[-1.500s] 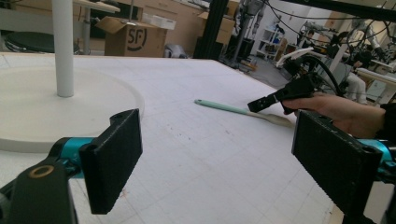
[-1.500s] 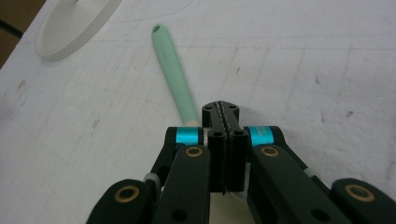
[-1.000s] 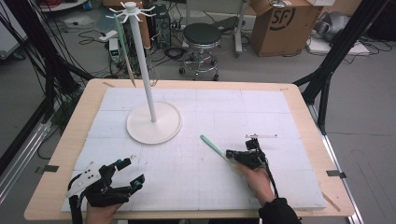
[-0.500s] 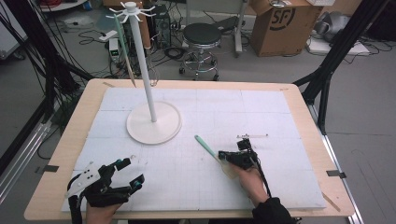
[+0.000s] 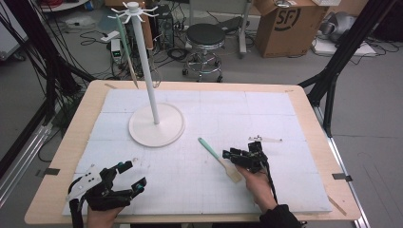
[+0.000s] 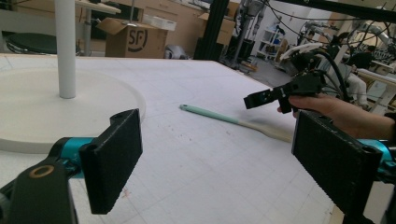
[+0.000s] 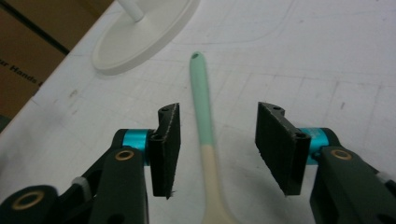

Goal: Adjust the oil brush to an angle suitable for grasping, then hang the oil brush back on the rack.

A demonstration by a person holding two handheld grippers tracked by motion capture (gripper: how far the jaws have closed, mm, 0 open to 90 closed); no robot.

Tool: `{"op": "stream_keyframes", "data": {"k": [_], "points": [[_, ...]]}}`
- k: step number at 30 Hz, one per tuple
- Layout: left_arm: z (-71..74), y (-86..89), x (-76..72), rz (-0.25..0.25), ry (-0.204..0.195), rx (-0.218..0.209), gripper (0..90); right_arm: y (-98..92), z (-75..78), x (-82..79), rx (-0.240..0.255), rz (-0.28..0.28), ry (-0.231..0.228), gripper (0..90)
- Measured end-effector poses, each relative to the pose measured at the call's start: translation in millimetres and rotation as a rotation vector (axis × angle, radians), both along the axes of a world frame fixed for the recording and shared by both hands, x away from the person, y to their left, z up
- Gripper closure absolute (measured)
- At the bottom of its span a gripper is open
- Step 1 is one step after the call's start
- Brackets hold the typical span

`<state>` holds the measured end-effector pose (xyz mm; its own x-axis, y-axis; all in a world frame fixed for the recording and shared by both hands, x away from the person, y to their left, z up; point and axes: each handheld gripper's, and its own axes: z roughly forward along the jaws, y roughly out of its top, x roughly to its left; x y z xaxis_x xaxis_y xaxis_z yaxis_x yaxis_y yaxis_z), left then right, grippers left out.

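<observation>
A spatula (image 5: 215,155) with a mint-green handle and a beige blade lies flat on the white mat, handle pointing toward the white stand (image 5: 157,126). My right gripper (image 5: 231,156) hovers low over its blade end. In the right gripper view the spatula (image 7: 203,112) runs up between the jaws of that gripper (image 7: 217,108), and neither pad touches it. These jaws have just been opening. My left gripper (image 5: 134,175) rests at the near left of the mat, open and empty (image 6: 224,154). From there I see the spatula (image 6: 219,116) and the right gripper (image 6: 280,95).
The stand's tall pole (image 5: 147,71) carries hooks at the top, and a long utensil (image 5: 127,57) hangs from one on the left. The round base (image 6: 46,107) sits just beyond the left gripper. A small clear strip (image 5: 266,139) lies right of the right gripper.
The right gripper was shut on the spatula and shifted slightly left with it. Its jaws now stand apart and the spatula lies free on the mat. The left gripper has not moved.
</observation>
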<state>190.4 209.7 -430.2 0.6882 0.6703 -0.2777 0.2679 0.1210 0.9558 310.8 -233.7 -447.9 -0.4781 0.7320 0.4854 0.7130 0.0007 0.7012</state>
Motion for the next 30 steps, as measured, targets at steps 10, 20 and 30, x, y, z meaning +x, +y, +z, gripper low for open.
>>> {"op": "stream_keyframes", "data": {"k": [10, 20, 30], "points": [[0.2, -0.4, 0.0, 0.0, -0.001, 0.006, 16.8, 2.6, 3.5, -0.7, 0.014, 0.022, -0.005, 46.4], [0.2, -0.3, 0.0, 0.0, -0.002, 0.0, 16.7, 23.5, 4.9, 10.3, -0.041, 0.119, 0.036, 52.5], [-0.1, -0.1, 0.5, -0.001, -0.002, 0.003, 16.7, 31.7, -2.6, 21.7, -0.113, 0.152, 0.088, 52.1]]}}
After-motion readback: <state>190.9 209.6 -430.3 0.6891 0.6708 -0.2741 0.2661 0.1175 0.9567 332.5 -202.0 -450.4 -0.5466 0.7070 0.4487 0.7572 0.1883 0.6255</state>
